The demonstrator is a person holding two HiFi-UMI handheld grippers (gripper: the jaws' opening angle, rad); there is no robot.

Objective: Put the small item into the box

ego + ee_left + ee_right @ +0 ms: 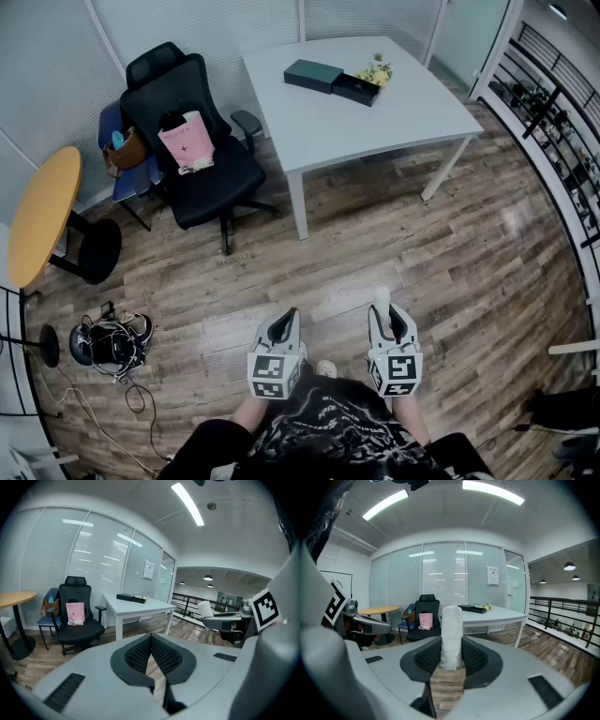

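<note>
At twelve o'clock sits the dark rectangular box [354, 90]; right tongs [451, 657] grasp a white fluffy roll [451, 630] that walking could jolt loose; left tongs [151, 652] clenched empty.

**Not much to read here**

The pink bag [192, 141] on the black office chair [217, 180] is showing one line of print, too blurry to read, with a small cross under it. The paper notice [148, 569] on the glass wall [93, 564] is coming out illegible too.
</note>
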